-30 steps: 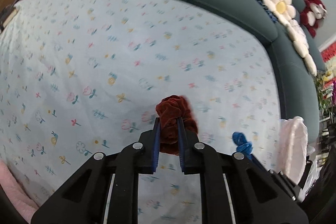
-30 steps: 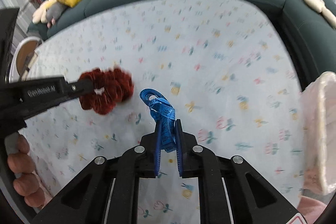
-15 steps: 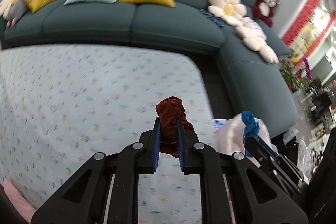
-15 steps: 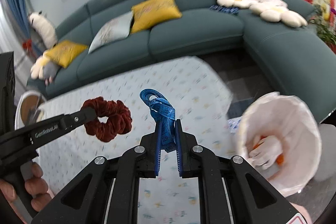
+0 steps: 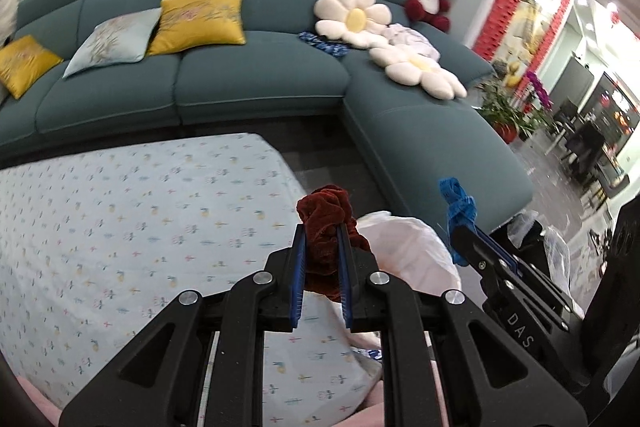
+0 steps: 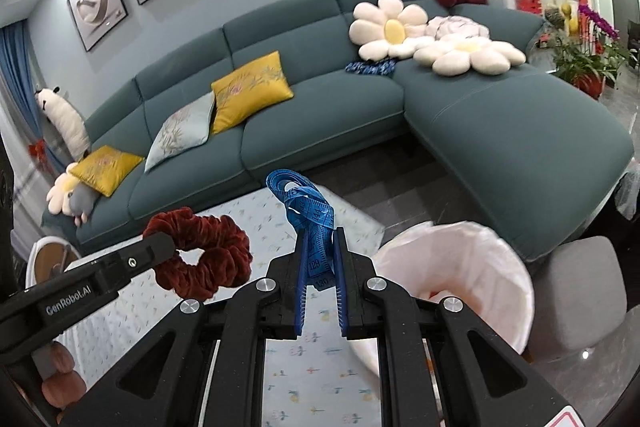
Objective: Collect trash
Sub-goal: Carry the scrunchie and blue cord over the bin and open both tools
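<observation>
My left gripper (image 5: 322,231) is shut on a dark red velvet scrunchie (image 5: 326,215), held in the air above the table's right end; the scrunchie also shows in the right wrist view (image 6: 208,251). My right gripper (image 6: 320,235) is shut on a bunched blue measuring tape (image 6: 306,211), also seen in the left wrist view (image 5: 458,201). A bin lined with a pale pink bag (image 6: 460,267) stands just right of the table, below and right of both grippers; it shows in the left wrist view (image 5: 408,247) too.
A table with a floral cloth (image 5: 140,211) lies below left. A teal corner sofa (image 6: 320,107) with yellow cushions, flower pillows and a red plush bear stands behind. A grey stool (image 6: 580,287) stands right of the bin. Dark floor lies between table and sofa.
Both grippers have risen and swung right from over the table toward the bin, still holding the scrunchie and the tape. The sofa and room have come into view.
</observation>
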`<state>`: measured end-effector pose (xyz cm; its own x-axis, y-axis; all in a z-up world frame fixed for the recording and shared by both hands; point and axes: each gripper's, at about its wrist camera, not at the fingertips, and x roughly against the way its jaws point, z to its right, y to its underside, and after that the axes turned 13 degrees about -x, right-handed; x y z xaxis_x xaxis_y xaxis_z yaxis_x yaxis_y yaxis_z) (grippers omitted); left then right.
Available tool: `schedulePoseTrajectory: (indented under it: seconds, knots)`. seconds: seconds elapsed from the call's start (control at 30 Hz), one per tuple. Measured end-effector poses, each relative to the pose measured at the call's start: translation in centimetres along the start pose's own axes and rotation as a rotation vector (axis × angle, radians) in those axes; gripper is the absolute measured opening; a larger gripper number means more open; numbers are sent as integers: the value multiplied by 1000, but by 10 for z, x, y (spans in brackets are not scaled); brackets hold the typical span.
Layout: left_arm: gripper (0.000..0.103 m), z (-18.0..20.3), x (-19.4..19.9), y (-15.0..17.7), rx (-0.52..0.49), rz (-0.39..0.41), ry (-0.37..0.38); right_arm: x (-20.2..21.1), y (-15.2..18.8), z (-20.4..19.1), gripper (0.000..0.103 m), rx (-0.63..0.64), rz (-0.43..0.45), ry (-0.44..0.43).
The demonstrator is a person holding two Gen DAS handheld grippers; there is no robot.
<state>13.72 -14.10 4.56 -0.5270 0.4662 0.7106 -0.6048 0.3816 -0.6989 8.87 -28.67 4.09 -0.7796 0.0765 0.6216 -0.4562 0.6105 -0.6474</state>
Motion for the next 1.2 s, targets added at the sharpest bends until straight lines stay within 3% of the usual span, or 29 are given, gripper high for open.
schedulePoseTrajectory:
  seconds: [0.73,1.2]
  knots:
    - [14,68,12,0,-96,2,49,41,-8,42,11,-49,68,10]
    - [14,69,1,13,-97,-26,67,35,7,56,11,-20,42,75]
